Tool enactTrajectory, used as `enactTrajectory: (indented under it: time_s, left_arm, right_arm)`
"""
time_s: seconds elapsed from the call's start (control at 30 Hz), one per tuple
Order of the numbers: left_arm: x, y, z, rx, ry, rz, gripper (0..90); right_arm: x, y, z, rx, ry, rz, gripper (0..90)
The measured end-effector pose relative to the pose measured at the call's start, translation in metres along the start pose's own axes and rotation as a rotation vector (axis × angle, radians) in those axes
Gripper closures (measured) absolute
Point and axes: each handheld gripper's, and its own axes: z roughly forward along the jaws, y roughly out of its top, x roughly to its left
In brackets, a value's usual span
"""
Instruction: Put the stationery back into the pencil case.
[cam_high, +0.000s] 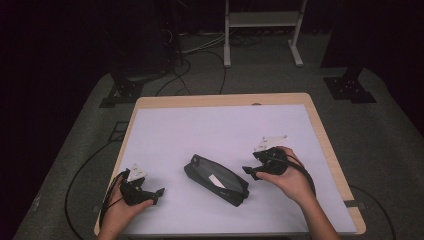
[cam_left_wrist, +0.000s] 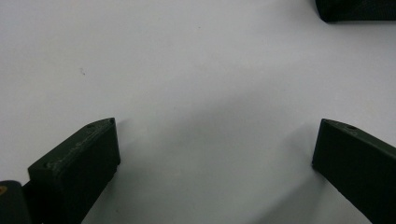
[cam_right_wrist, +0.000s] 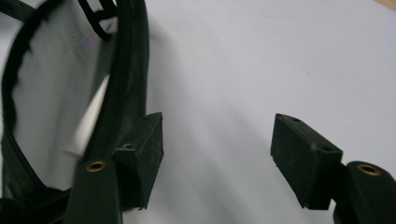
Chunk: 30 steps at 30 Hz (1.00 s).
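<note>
On the white tabletop, a black mesh pouch lies near centre. Right tongs stand open just beside its right end; left tongs, open, rest well apart.

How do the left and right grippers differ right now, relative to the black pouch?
The right gripper sits right beside the black pouch, one jaw next to its edge; the left gripper rests well apart from it, over bare white table cover. The left's jaws stand wider than the right's. Both are open and hold nothing.
</note>
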Motion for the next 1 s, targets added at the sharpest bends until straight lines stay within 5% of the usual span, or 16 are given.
enactTrajectory:
  time_s: [1.0]
  left_arm:
    - [0.0,0.0,0.0,0.0,0.001,0.001,0.0]
  right_arm:
    - [-0.05,-0.095,-0.032,0.035,-0.14,0.149,27.4]
